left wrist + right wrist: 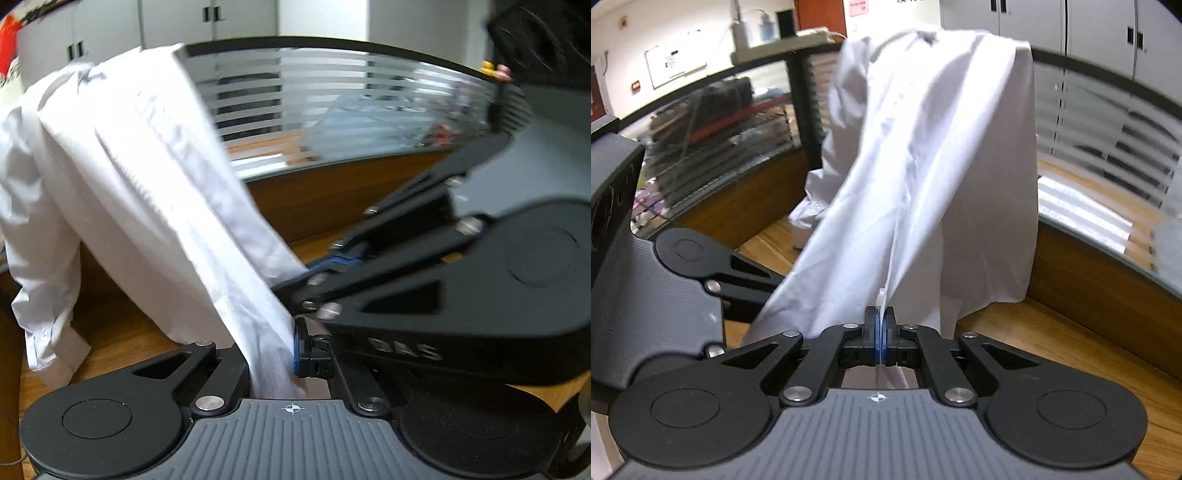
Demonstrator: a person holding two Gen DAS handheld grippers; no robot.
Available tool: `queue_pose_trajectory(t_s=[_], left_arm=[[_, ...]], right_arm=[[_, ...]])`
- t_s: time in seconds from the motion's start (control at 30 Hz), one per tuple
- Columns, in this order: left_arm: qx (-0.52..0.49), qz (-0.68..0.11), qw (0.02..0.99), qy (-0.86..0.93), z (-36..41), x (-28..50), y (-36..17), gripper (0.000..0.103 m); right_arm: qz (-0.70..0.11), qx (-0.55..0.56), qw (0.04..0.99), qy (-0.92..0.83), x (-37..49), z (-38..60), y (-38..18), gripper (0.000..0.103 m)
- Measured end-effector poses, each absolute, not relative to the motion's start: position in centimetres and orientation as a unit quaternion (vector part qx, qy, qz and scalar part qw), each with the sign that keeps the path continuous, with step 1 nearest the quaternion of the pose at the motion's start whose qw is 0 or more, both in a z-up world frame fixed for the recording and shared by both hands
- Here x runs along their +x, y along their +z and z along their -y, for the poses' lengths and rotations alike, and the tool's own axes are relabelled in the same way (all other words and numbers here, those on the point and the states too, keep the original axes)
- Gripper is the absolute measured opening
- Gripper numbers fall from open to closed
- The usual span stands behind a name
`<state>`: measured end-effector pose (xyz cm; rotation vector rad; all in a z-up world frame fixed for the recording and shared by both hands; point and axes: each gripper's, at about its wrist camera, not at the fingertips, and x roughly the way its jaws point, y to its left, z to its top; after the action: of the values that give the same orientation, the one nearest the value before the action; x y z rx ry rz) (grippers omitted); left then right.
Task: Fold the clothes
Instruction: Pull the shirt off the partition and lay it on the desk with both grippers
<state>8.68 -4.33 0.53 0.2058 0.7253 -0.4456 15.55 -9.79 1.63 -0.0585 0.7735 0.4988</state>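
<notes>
A white shirt (129,166) hangs over the top edge of a glass partition (351,103) and slopes down toward me. In the left wrist view its lower hem runs into my left gripper (284,354), which is shut on the cloth; fabric hides the left finger. Just to the right, my right gripper (317,269) pinches the same hem. In the right wrist view the shirt (923,147) drapes down to my right gripper (880,332), whose blue pads are pressed together on a fold of the hem. One sleeve (51,314) dangles to the wooden table (122,332).
The wooden table (1052,350) is ringed by a curved, striped glass partition (1108,147) with a wooden base. Grey cabinets stand behind it. The left tool's black linkage (735,273) crowds the left of the right wrist view. A whiteboard hangs on the far wall.
</notes>
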Motion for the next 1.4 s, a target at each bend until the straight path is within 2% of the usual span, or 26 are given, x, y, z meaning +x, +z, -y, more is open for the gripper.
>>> queue_pose_trajectory(t_s=[0.33, 0.93, 1.1, 1.13, 1.17, 1.2, 1.23, 1.27, 1.33, 1.4], left_arm=[[0.091, -0.392, 0.889, -0.22, 7.4, 3.1, -0.3, 0.003], [0.058, -0.55, 0.793, -0.258, 8.0, -5.4, -7.6, 0.003], [0.035, -0.537, 0.805, -0.25, 6.2, -5.4, -6.8, 0.024], [0.033, -0.532, 0.808, -0.25, 6.3, -5.0, -6.4, 0.025], [0.032, -0.528, 0.812, -0.249, 6.4, -4.6, -6.0, 0.031], [0.032, -0.523, 0.816, -0.245, 6.2, -4.2, -5.6, 0.042], [0.034, -0.516, 0.821, -0.241, 6.1, -4.0, -5.2, 0.047], [0.037, -0.506, 0.828, -0.238, 5.8, -4.0, -4.8, 0.058], [0.038, -0.488, 0.839, -0.235, 4.9, -4.4, -4.2, 0.065], [0.036, -0.477, 0.847, -0.231, 4.2, -3.5, -3.2, 0.076]], right_arm=[[-0.389, -0.03, 0.885, 0.253, 8.2, 9.2, 2.8, 0.002], [-0.548, -0.045, 0.807, 0.214, -3.2, 14.3, -5.4, 0.001], [-0.567, -0.047, 0.803, 0.18, -5.2, 17.0, -6.7, 0.001], [-0.567, -0.044, 0.803, 0.176, -5.4, 17.4, -6.7, 0.003], [-0.566, -0.042, 0.805, 0.174, -5.5, 17.6, -6.7, 0.004], [-0.563, -0.041, 0.807, 0.171, -5.6, 17.8, -6.5, 0.005], [-0.557, -0.043, 0.812, 0.168, -5.5, 18.0, -6.2, 0.009], [-0.552, -0.045, 0.817, 0.164, -5.4, 18.1, -6.0, 0.019], [-0.54, -0.049, 0.825, 0.156, -5.2, 18.5, -5.5, 0.032], [-0.529, -0.051, 0.834, 0.148, -4.6, 18.9, -5.0, 0.039]])
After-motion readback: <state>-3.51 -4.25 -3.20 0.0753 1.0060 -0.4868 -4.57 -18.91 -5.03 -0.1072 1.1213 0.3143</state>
